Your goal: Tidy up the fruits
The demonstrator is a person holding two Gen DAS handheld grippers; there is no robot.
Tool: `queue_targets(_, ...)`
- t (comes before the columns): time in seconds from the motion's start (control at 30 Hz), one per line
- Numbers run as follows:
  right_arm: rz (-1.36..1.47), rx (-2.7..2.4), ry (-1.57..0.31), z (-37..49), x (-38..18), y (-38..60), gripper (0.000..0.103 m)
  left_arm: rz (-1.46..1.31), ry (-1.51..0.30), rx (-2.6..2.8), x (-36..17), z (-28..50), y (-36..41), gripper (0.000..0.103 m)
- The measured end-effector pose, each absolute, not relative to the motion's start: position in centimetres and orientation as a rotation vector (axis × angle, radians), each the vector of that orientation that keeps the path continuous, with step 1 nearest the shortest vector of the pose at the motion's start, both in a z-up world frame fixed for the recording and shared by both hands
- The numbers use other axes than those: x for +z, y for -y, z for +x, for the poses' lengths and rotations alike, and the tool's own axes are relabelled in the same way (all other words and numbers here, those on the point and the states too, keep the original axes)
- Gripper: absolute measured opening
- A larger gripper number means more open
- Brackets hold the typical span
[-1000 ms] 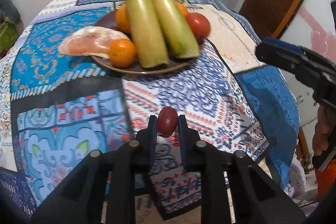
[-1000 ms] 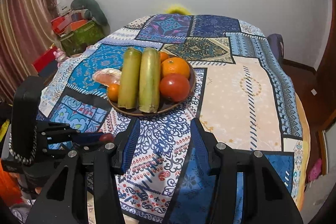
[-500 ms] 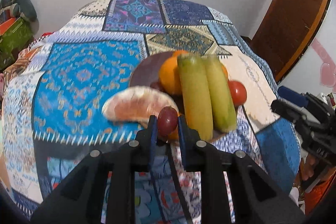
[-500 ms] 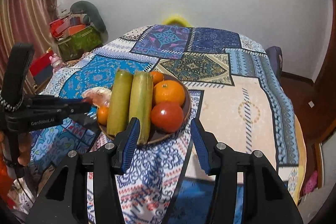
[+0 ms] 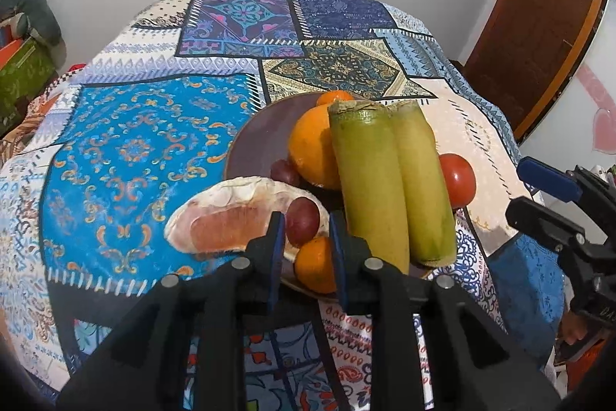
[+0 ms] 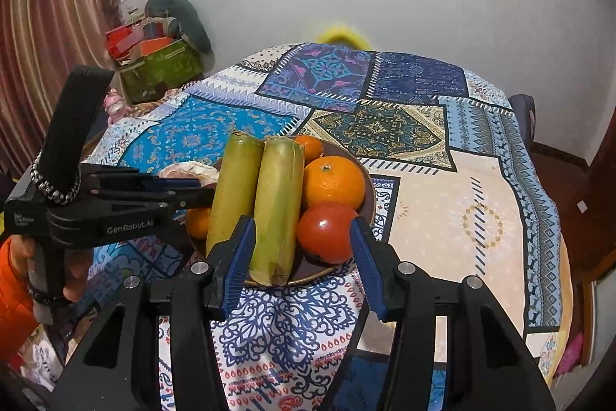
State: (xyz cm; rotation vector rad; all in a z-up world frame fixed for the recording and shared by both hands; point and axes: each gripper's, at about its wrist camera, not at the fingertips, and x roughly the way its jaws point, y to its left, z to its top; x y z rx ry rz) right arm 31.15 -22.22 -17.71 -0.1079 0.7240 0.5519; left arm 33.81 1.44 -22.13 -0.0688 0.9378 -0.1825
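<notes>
A dark red grape (image 5: 302,220) sits between the jaws of my left gripper (image 5: 306,218), which are opening: it rests by the left pad with a sliver of gap on the right. It hangs over the brown plate (image 5: 254,141), above a pomelo wedge (image 5: 223,218) and a small orange (image 5: 315,264). The plate also holds two green cane pieces (image 5: 369,187), a big orange (image 5: 312,149), a tomato (image 5: 458,180) and a second grape (image 5: 283,171). My right gripper (image 6: 302,222) is open and empty before the plate's near rim (image 6: 369,195).
The plate stands on a round table under a patchwork cloth (image 6: 442,203). In the right wrist view the left gripper's body (image 6: 115,210) reaches in from the left. Boxes and a grey cushion (image 6: 161,64) are piled by the curtain at the back left.
My left gripper carried the grape forward from the bare cloth to above the plate's near left side, and a gap has appeared beside the grape. The right gripper moved closer to the plate.
</notes>
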Motion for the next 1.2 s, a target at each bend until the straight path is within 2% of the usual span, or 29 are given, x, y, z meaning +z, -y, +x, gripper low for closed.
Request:
queue_targets(0.27, -0.062, 0.525, -0.647, 29.2, -14.1, 23.1, 0.047, -0.065, -0.774, -0.118, -15.6, 28.5, -2.3, 0.023)
queue_targets(0.63, 0.014, 0.511, -0.355, 19.7, -2.8, 24.9, 0.047, -0.040, -0.417, -0.095, -2.3, 16.2, -1.0, 0.023)
queue_targets(0.8, 0.036, 0.475, -0.224, 14.6, 0.8, 25.9, 0.057, -0.053, -0.314, -0.094, 1.4, 11.4, -0.3, 0.025)
queue_targets(0.9, 0.052, 0.451, -0.159, 11.6, 2.5, 26.5, 0.058, -0.045, -0.252, -0.082, 2.8, 8.9, 0.0, 0.043)
queue_targets(0.93, 0.059, 0.450, -0.150, 11.1, 2.8, 26.6, 0.059, -0.043, -0.231, -0.083, 3.1, 8.0, 0.1, 0.053)
queue_targets(0.97, 0.070, 0.445, -0.135, 10.2, 3.2, 26.9, 0.065, -0.038, -0.203, -0.083, 3.6, 7.0, 0.3, 0.060)
queue_targets(1.0, 0.076, 0.437, -0.124, 9.8, 3.4, 27.0, 0.070, -0.035, -0.189, -0.082, 3.8, 6.4, 0.4, 0.063)
queue_targets(1.07, 0.079, 0.416, -0.097, 8.8, 3.7, 27.2, 0.071, -0.031, -0.173, -0.084, 4.2, 5.4, 0.8, 0.070)
queue_targets(1.13, 0.077, 0.408, -0.093, 8.3, 3.8, 27.1, 0.072, -0.029, -0.166, -0.086, 4.3, 5.0, 1.0, 0.072)
queue_targets(1.2, 0.080, 0.405, -0.093, 8.0, 3.9, 27.1, 0.080, -0.024, -0.158, -0.079, 4.3, 4.5, 1.2, 0.078)
